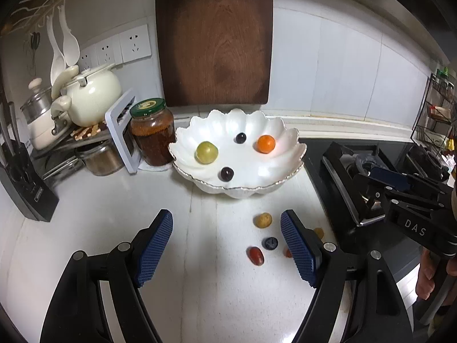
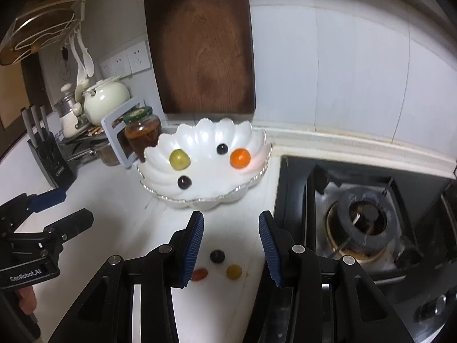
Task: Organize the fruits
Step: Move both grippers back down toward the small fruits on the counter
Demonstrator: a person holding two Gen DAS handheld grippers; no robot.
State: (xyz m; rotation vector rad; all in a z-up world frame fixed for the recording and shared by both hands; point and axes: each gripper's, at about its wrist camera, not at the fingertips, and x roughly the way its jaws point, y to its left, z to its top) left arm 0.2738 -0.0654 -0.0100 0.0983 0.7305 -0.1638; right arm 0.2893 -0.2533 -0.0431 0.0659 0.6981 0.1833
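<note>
A white scalloped bowl (image 1: 288,140) (image 2: 257,145) stands on the white counter. It holds a green fruit (image 1: 207,152) (image 2: 179,159), an orange fruit (image 1: 266,143) (image 2: 240,158) and two dark berries (image 1: 227,174) (image 1: 240,137). Loose on the counter in front lie a yellow fruit (image 1: 262,220) (image 2: 234,272), a blueberry (image 1: 270,243) (image 2: 217,256) and a red fruit (image 1: 255,255) (image 2: 200,274). My left gripper (image 1: 227,248) is open and empty, left of the loose fruits. My right gripper (image 2: 231,245) is open and empty above them; it also shows in the left wrist view (image 1: 400,194).
A dark cutting board (image 1: 214,37) leans on the wall behind the bowl. A jar (image 1: 152,131), a kettle (image 1: 91,94) and a knife block (image 1: 22,177) stand at the left. A gas stove (image 2: 365,220) lies right of the counter.
</note>
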